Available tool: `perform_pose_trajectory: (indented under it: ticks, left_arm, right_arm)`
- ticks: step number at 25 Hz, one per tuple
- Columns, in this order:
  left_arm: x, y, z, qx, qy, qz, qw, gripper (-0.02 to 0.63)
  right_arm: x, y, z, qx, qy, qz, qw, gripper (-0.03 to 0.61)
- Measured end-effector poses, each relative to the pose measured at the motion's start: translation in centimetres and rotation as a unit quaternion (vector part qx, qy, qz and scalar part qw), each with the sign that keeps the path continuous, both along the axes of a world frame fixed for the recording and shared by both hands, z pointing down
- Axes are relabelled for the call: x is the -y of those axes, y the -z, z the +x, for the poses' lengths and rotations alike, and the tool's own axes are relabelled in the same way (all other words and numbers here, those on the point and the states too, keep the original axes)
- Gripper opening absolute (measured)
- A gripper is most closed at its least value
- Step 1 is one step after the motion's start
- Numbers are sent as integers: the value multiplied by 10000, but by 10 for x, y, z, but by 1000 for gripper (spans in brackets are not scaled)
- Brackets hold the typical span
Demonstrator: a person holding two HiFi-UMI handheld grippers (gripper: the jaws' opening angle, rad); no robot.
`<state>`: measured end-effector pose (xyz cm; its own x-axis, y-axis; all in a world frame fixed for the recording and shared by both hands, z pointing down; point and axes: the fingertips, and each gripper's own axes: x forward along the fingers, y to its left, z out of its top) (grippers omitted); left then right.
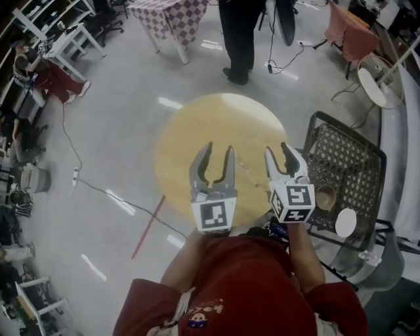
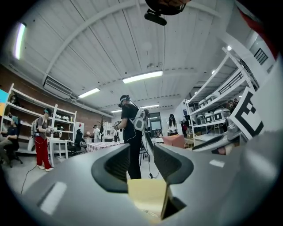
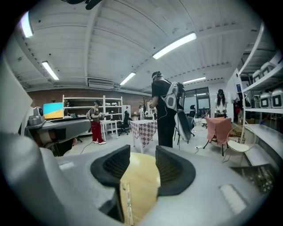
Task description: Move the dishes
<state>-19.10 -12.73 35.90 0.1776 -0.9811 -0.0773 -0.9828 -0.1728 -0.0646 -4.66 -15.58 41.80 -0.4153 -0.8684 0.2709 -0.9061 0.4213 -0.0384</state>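
Observation:
The dishes are a brown bowl [image 1: 325, 197] and a white plate [image 1: 346, 222] in a black wire basket [image 1: 341, 151] to the right of the round wooden table [image 1: 197, 131]. My left gripper [image 1: 219, 149] hovers over the table's near half, open and empty. Just to its right, my right gripper [image 1: 278, 151] is open too, near the table's right edge and beside the basket. In the left gripper view the left gripper [image 2: 141, 152] frames only tabletop [image 2: 146, 196]. The right gripper [image 3: 142, 152] in its own view likewise shows bare wood [image 3: 141, 181] between its jaws.
A person in black [image 1: 237, 33] stands just beyond the table. A checkered table [image 1: 174, 16] is farther back, and a white chair [image 1: 374, 82] at the right. A cable and a red strip [image 1: 149, 226] lie on the floor at left.

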Motion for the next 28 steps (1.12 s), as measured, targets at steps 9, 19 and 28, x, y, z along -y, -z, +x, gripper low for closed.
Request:
perform_pose_trajectory:
  ticks: [9, 19, 28]
  left_arm:
    - [-10, 7, -17, 469, -244, 378, 9979, 128]
    - [-8, -3, -34, 754, -472, 363, 9954, 6]
    - [-10, -15, -47, 784, -478, 206, 9956, 6]
  right_arm:
    - [-1, -20, -31, -262, 308, -345, 9986, 169]
    - [3, -54, -51, -667, 412, -723, 9943, 169]
    - [8, -86, -64, -921, 555, -1025, 9889, 168]
